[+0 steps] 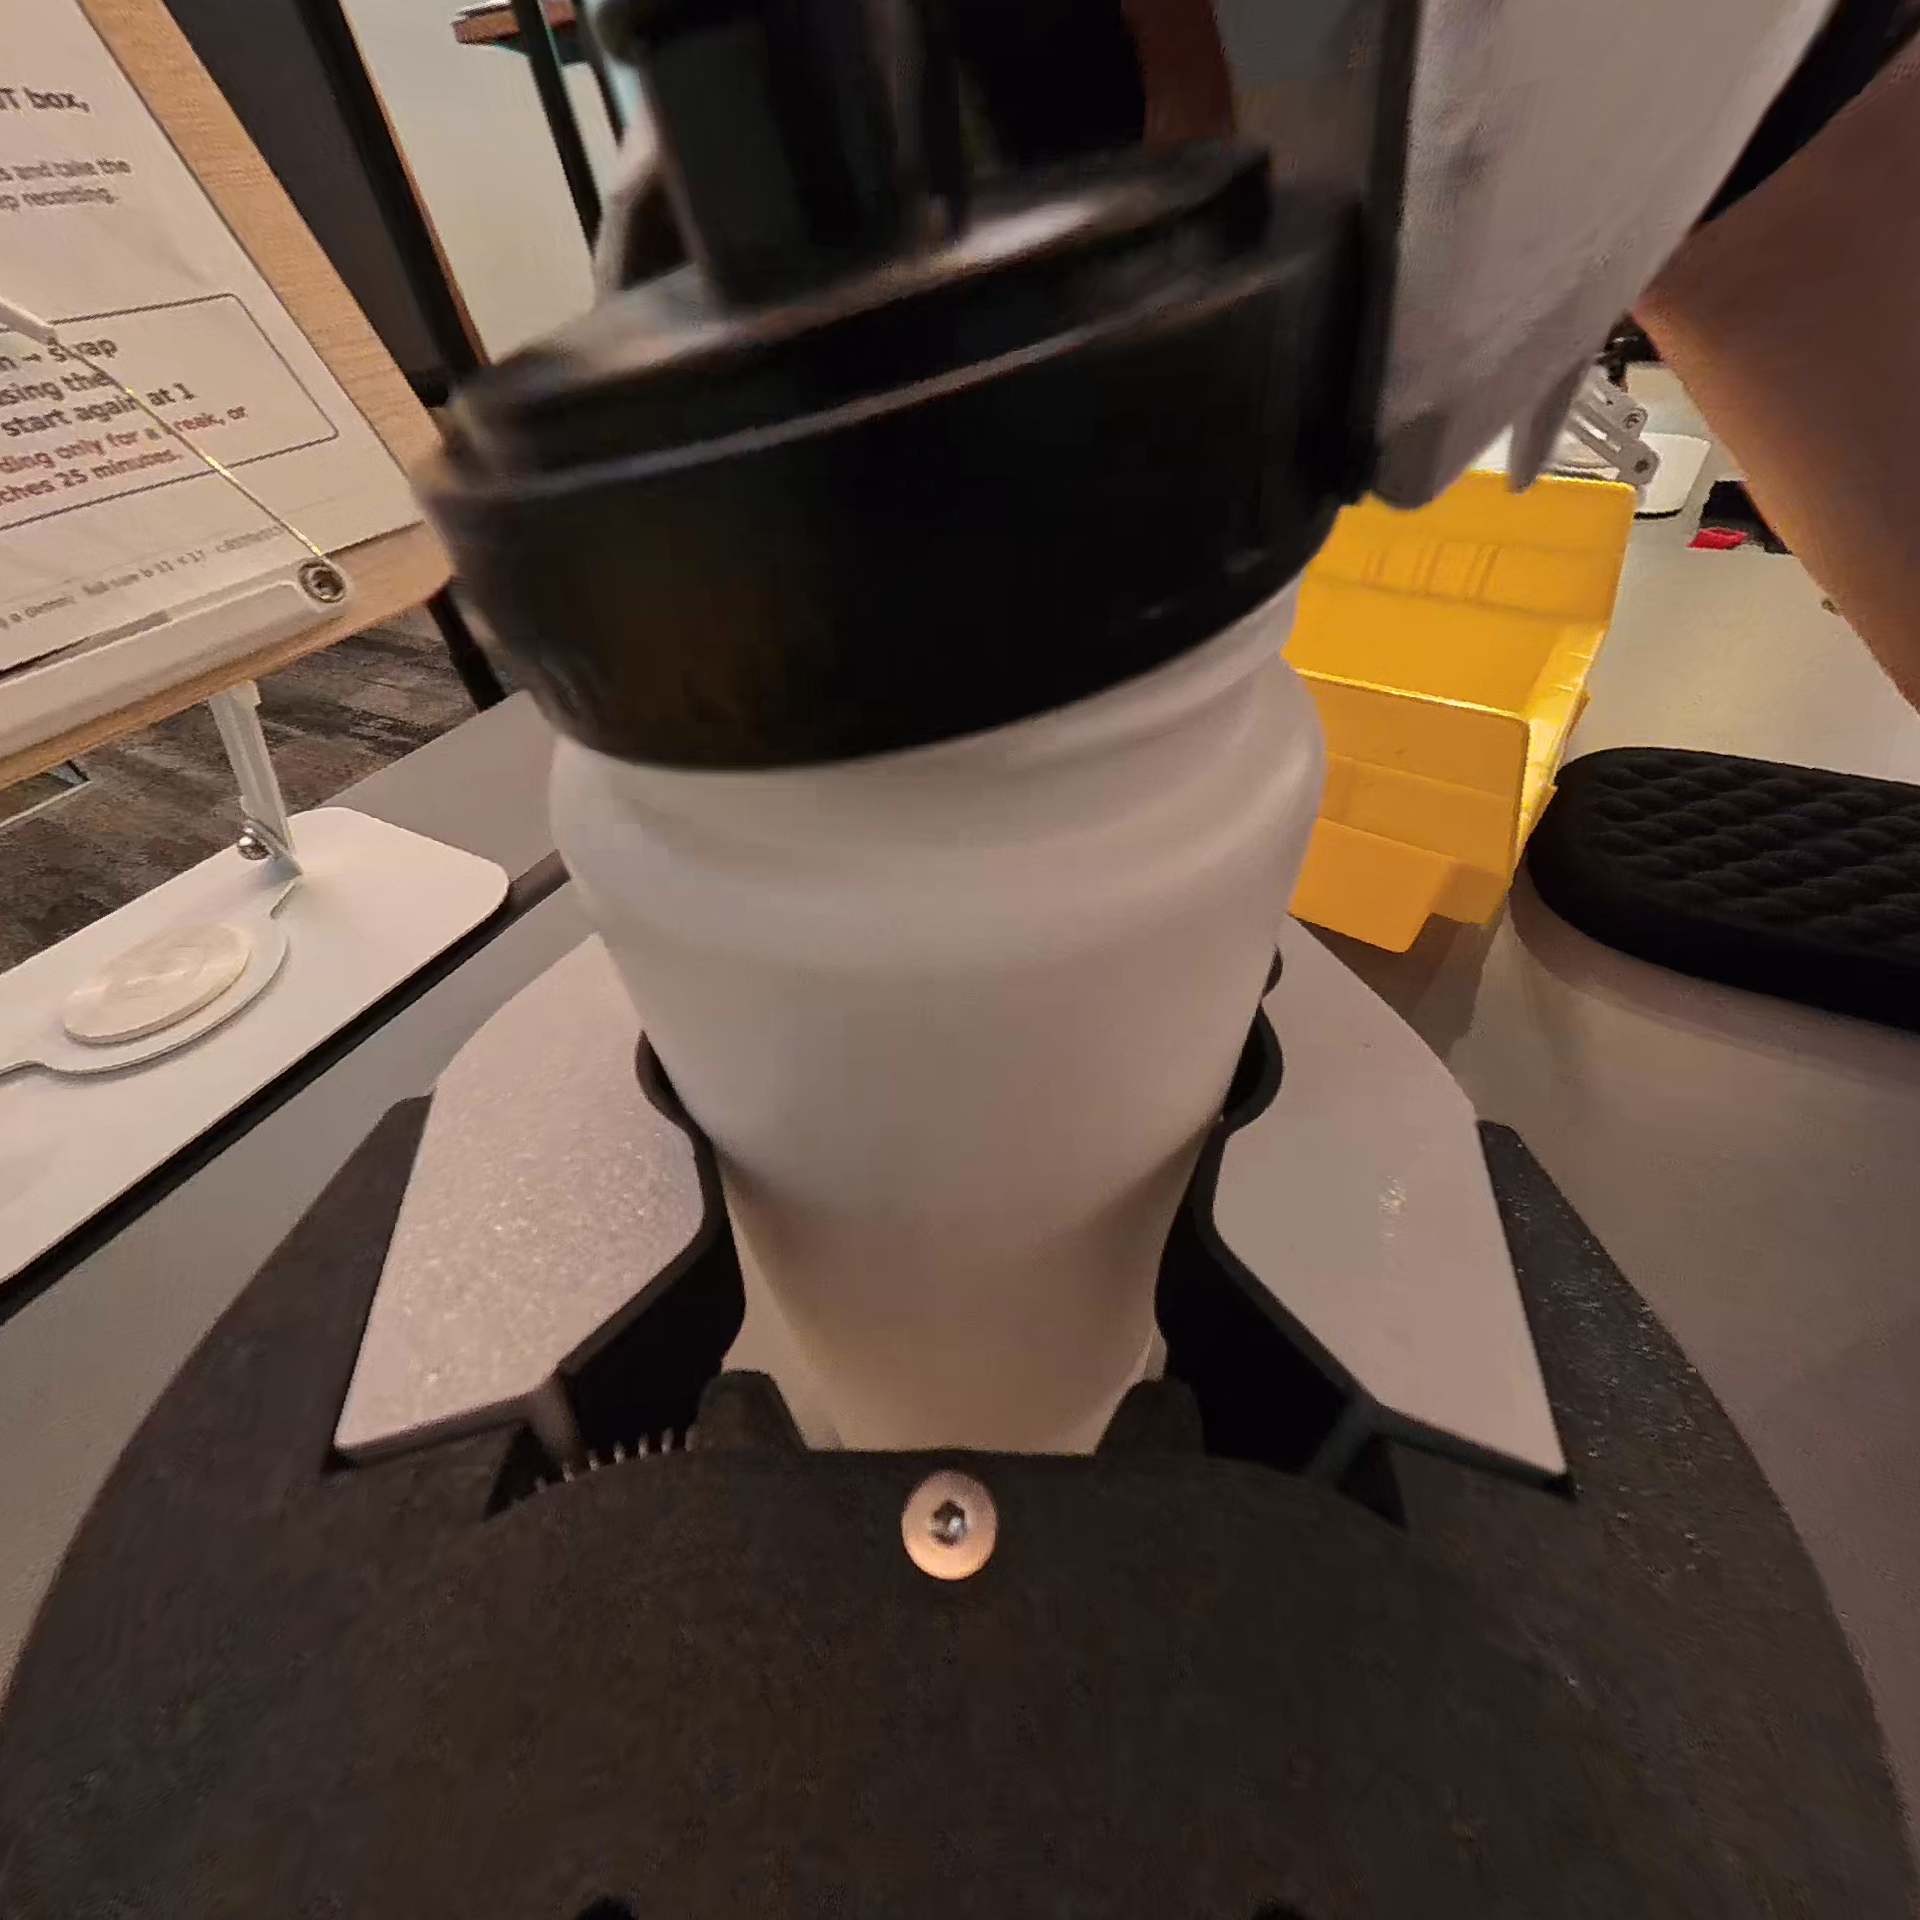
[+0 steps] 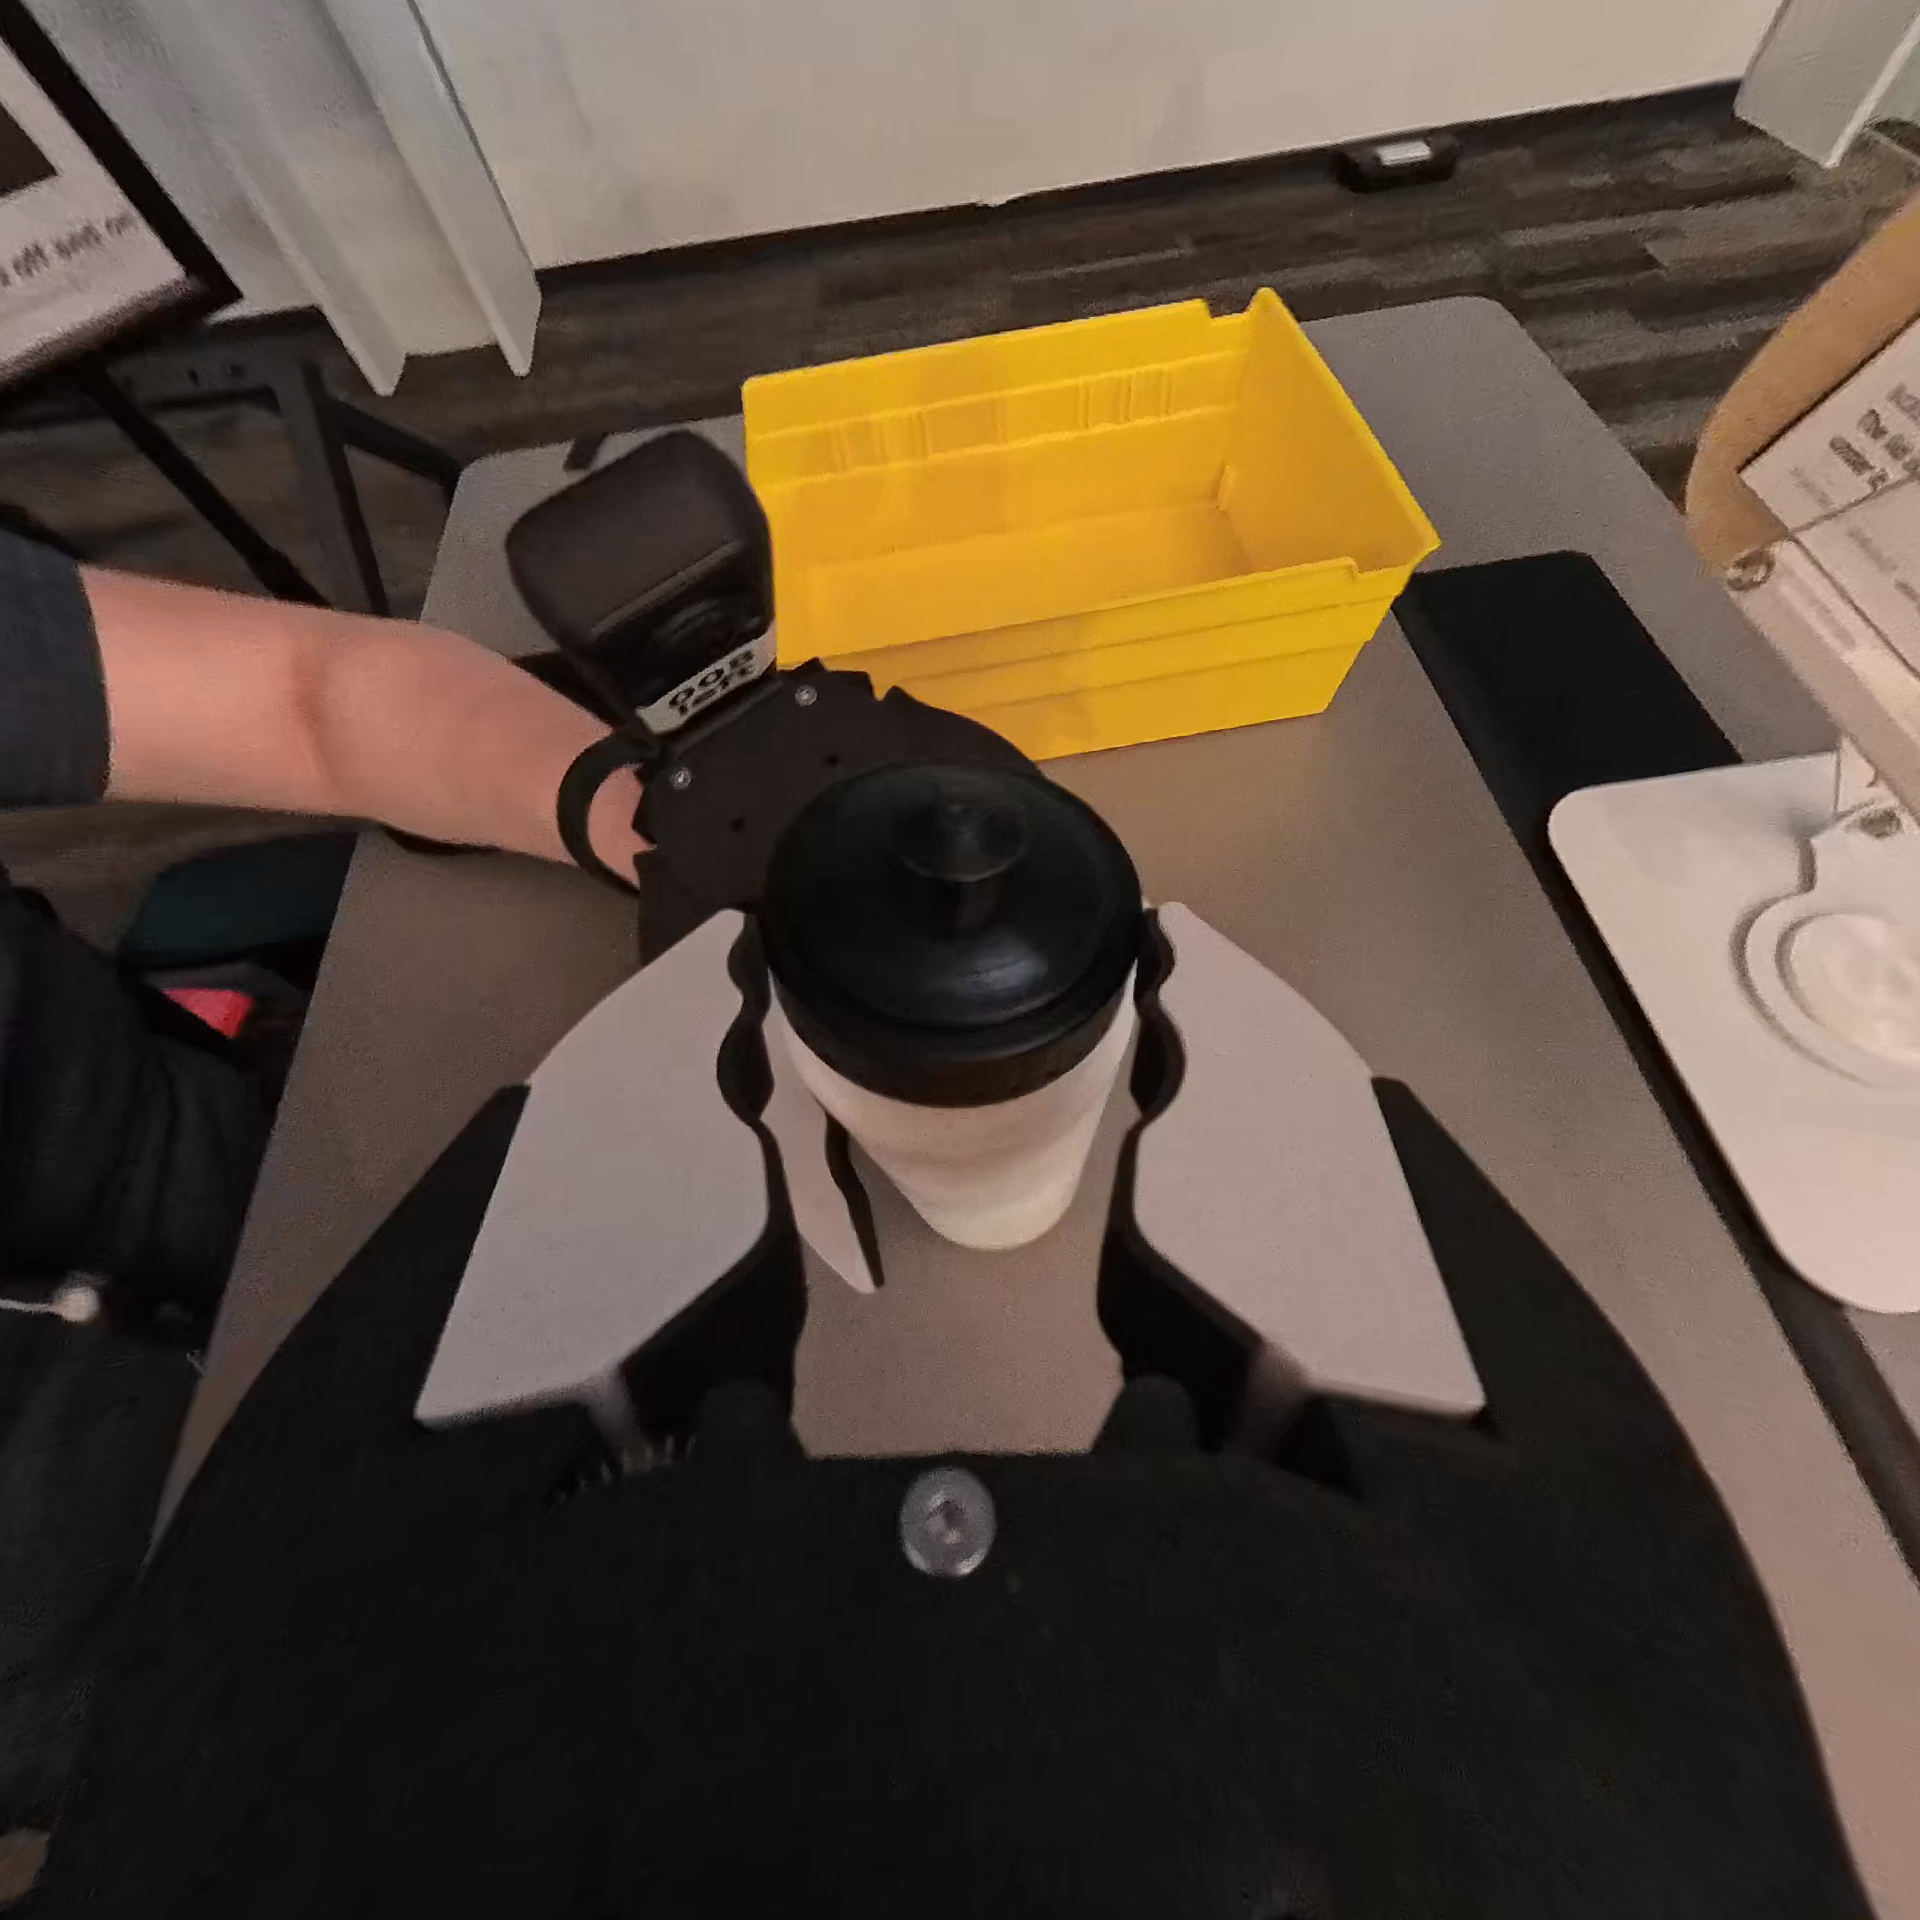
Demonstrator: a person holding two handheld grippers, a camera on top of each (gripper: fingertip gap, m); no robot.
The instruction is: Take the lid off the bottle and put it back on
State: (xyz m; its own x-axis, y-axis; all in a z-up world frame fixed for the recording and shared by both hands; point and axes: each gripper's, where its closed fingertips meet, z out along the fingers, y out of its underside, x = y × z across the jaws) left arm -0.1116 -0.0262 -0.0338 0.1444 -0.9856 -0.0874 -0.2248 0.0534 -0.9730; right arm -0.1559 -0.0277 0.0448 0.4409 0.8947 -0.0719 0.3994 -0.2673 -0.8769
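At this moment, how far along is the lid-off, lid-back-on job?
Nothing tells whether the black lid has been off yet: it sits on the white bottle, slightly tilted. In hand: the left gripper clamps the bottle body, and the right gripper brackets the lid, contact unclear. What is left can't be judged.

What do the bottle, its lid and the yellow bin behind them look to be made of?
Bottle: likely frosted plastic; milky, matte wall with no glare. Lid: probably hard black moulded plastic, semi-gloss; faint sheen on its stepped rings and spout. Yellow bin: rigid moulded plastic by the look of it, matte; ribbed walls, uniform colour.
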